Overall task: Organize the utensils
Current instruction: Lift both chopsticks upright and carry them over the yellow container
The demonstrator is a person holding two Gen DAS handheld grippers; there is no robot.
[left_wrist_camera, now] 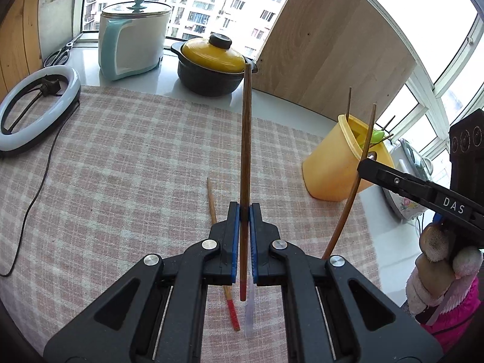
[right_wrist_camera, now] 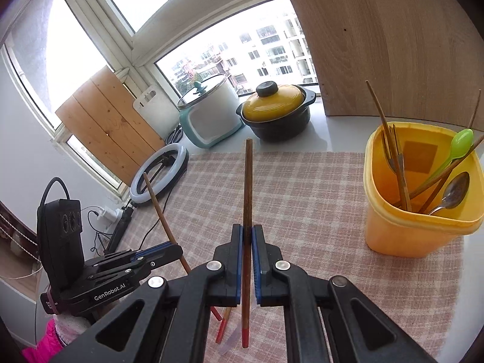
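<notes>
My left gripper (left_wrist_camera: 244,211) is shut on a brown chopstick (left_wrist_camera: 245,139) with a red end, held upright above the checked cloth. My right gripper (right_wrist_camera: 247,233) is shut on a second brown chopstick (right_wrist_camera: 248,187), also upright. Each gripper shows in the other's view: the right gripper (left_wrist_camera: 363,166) with its chopstick (left_wrist_camera: 351,193) beside the yellow utensil holder (left_wrist_camera: 335,169), the left gripper (right_wrist_camera: 178,249) at the lower left. A third chopstick (left_wrist_camera: 211,202) lies flat on the cloth below. The holder (right_wrist_camera: 402,230) contains chopsticks, a green spoon (right_wrist_camera: 461,142), a metal spoon (right_wrist_camera: 455,193) and a fork.
A checked cloth (left_wrist_camera: 121,157) covers the table. At the back stand a white-and-teal pot (left_wrist_camera: 133,39), a yellow-lidded black pot (left_wrist_camera: 211,63) and a wooden board (left_wrist_camera: 332,48). A ring light (left_wrist_camera: 33,109) with its cable lies at the left, scissors (left_wrist_camera: 59,54) behind it.
</notes>
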